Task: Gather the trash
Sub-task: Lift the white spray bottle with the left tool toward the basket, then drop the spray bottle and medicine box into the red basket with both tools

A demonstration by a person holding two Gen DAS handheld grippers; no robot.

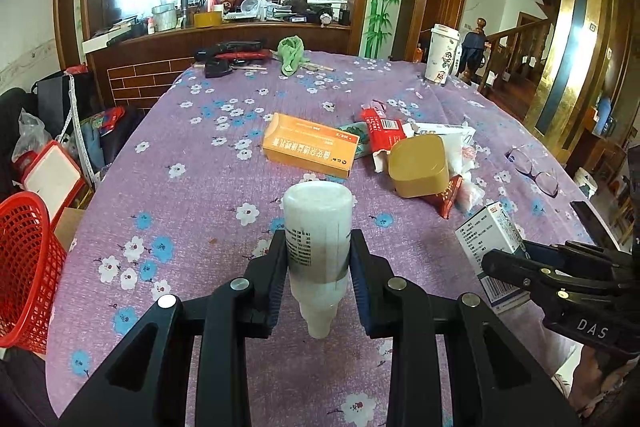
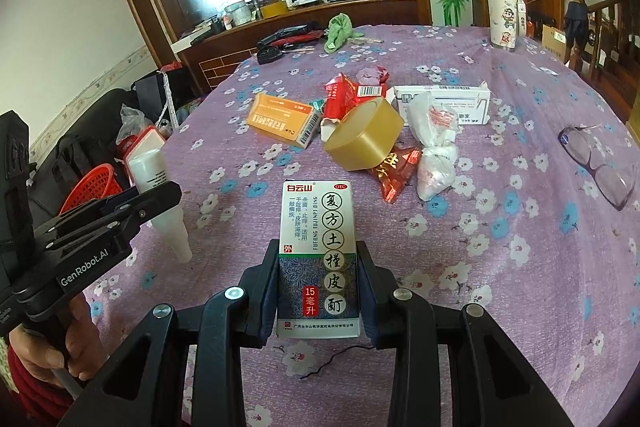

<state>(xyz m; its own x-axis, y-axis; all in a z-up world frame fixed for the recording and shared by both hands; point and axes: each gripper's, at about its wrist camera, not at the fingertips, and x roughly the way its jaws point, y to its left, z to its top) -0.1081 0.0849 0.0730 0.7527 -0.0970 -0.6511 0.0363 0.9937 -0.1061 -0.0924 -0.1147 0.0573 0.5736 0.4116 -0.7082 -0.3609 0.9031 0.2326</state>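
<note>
A: The floral tablecloth (image 1: 192, 155) and red mesh basket (image 1: 24, 259) run off-frame?
B: Yes. The left gripper (image 1: 319, 251) is clamped on a white plastic bottle (image 1: 318, 227), neck hidden; the right gripper (image 2: 318, 259) pinches a medicine box (image 2: 318, 255) above the cloth.

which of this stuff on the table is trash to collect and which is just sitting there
Likely trash for the job:
- white bottle, held in the left hand-held gripper
- medicine box, held in the right hand-held gripper
- orange box
- red wrapper
- red basket, the likely bin

Just lying about:
- glasses
- paper cup
- green cloth
</note>
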